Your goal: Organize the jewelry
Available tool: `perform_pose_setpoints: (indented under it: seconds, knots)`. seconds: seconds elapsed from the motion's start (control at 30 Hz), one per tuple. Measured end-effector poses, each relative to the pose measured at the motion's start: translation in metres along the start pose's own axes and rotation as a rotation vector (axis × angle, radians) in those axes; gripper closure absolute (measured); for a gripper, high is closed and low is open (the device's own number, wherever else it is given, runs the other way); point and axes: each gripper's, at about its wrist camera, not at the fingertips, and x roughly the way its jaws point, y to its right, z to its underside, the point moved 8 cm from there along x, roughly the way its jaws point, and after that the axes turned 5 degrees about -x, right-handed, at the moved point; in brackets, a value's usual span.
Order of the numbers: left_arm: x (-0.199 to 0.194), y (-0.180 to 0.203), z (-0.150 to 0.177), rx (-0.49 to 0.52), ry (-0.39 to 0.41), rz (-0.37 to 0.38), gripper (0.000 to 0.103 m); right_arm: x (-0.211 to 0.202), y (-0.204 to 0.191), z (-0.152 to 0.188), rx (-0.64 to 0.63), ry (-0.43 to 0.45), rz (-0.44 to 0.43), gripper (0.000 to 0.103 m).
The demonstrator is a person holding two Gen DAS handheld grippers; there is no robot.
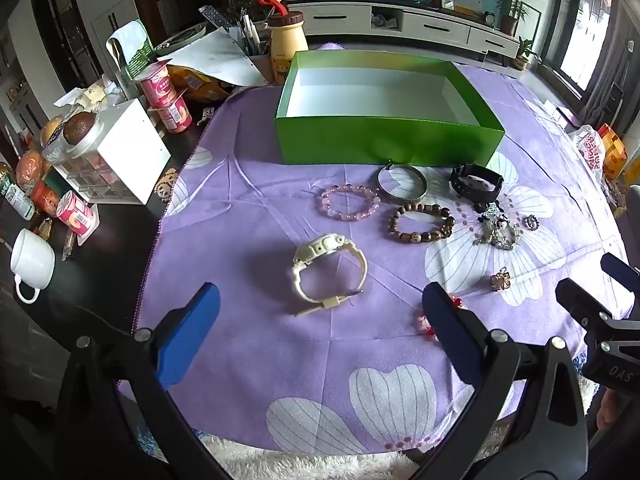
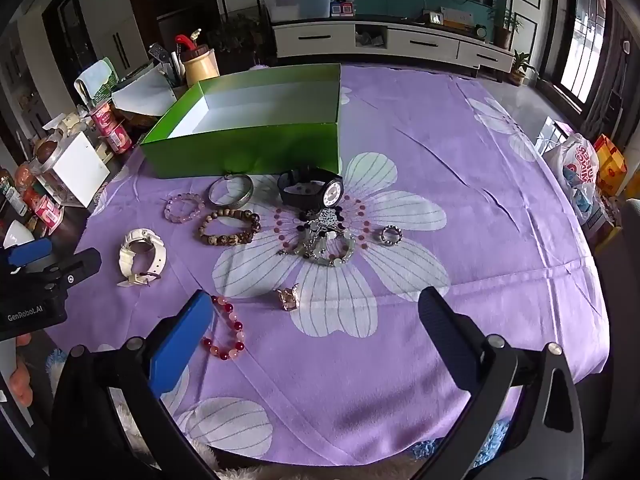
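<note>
An empty green box [image 1: 384, 144] [image 2: 248, 152] stands open on the purple flowered cloth. In front of it lie a white watch [image 1: 330, 270] [image 2: 141, 254], a pink bead bracelet [image 1: 350, 202] [image 2: 183, 208], a silver bangle [image 1: 402, 182] [image 2: 231, 194], a brown bead bracelet [image 1: 422, 222] [image 2: 229, 227], a black watch [image 1: 476, 182] [image 2: 312, 191], a tangle of silver jewelry [image 1: 498, 228] [image 2: 324, 240], a ring [image 2: 391, 235], a gold ornament [image 1: 500, 280] [image 2: 288, 299] and a red bead bracelet [image 2: 228, 330]. My left gripper [image 1: 320, 308] is open, just short of the white watch. My right gripper [image 2: 316, 316] is open, near the gold ornament.
Left of the cloth, the dark table holds a white mug [image 1: 32, 262], yogurt cups [image 1: 164, 92], a white drawer box [image 1: 116, 160], snacks and a pen holder [image 1: 252, 40]. A plastic bag [image 2: 576, 168] lies at the right edge.
</note>
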Motion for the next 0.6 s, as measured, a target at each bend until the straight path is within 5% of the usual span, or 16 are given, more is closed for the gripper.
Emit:
perform_pose_setpoints:
  seconds: [0.6]
  knots:
    - [0.0017, 0.0005, -0.0018, 0.008, 0.008, -0.006, 0.002, 0.0014, 0.0027, -0.0039, 0.008, 0.0, 0.007, 0.001]
